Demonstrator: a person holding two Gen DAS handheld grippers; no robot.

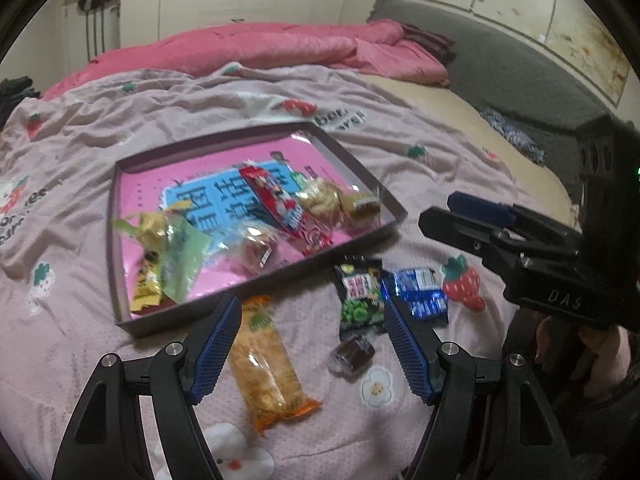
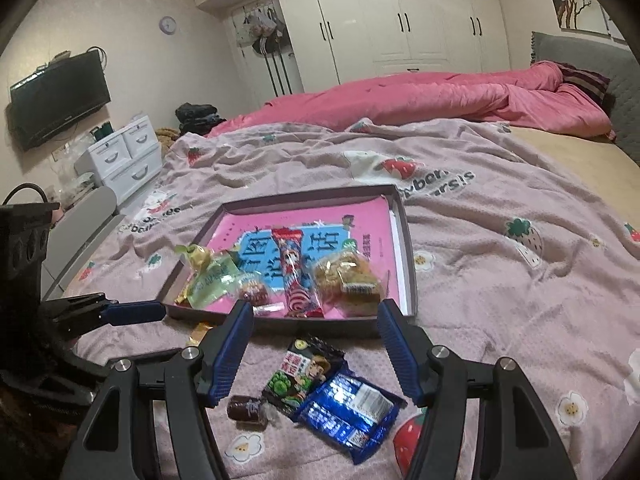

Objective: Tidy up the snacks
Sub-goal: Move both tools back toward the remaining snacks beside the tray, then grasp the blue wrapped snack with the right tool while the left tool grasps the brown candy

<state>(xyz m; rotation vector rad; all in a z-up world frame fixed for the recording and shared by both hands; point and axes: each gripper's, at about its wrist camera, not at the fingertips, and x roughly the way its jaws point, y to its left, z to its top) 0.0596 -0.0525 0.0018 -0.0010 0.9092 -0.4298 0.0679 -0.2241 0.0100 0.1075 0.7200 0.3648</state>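
Observation:
A shallow grey tray (image 1: 362, 170) (image 2: 408, 248) with a pink book as its floor lies on the bedspread. It holds a long red packet (image 1: 280, 200) (image 2: 294, 272), a golden packet (image 1: 320, 196), a green packet (image 1: 180, 252) and other snacks. On the cloth in front of it lie an orange packet (image 1: 268, 360), a brown candy (image 1: 352, 354) (image 2: 248, 408), a green-black packet (image 1: 358, 296) (image 2: 304, 372) and a blue packet (image 1: 420, 292) (image 2: 348, 412). My left gripper (image 1: 310, 308) hovers open over the orange packet and the candy. My right gripper (image 2: 316, 312) hovers open over the green-black and blue packets.
The pink strawberry-print bedspread (image 2: 500, 280) is wrinkled. A pink quilt (image 2: 420, 100) and a grey headboard (image 1: 500, 52) lie beyond the tray. White drawers (image 2: 128, 156) and a wall TV (image 2: 60, 96) stand off the bed's left side. A hand (image 1: 600, 344) holds the right gripper.

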